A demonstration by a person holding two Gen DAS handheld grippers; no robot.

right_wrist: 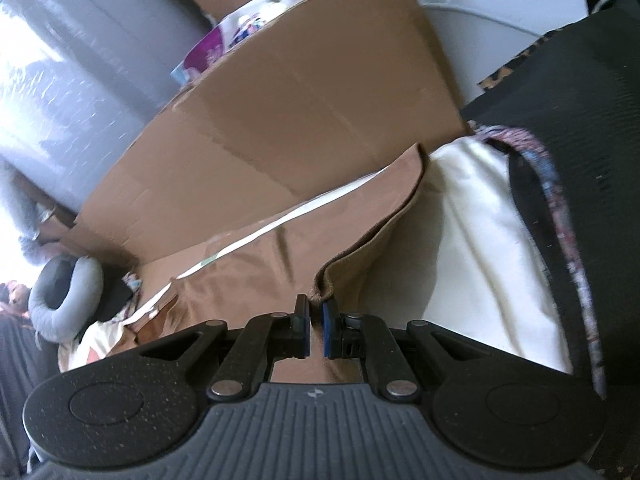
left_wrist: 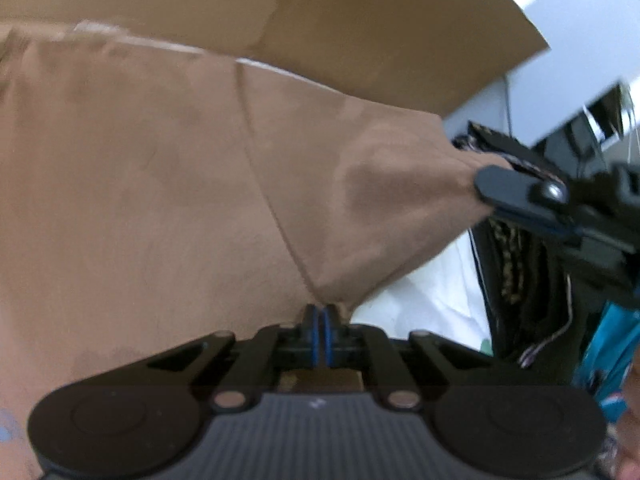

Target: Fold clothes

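A brown garment (left_wrist: 160,180) fills most of the left wrist view, stretched and lifted between the two grippers. My left gripper (left_wrist: 320,314) is shut on its near edge, at a seam. At the right of that view my right gripper (left_wrist: 482,186) pinches a bunched corner of the same cloth. In the right wrist view the right gripper (right_wrist: 316,306) is shut on the folded hem of the brown garment (right_wrist: 248,264), which runs away over a white sheet (right_wrist: 480,240).
A large cardboard box (right_wrist: 300,112) stands right behind the garment, also the cardboard box (left_wrist: 380,20). Black fabric with a patterned trim (right_wrist: 580,120) lies to the right. A grey neck pillow (right_wrist: 64,300) sits at far left. Teal cloth (left_wrist: 608,356) is at lower right.
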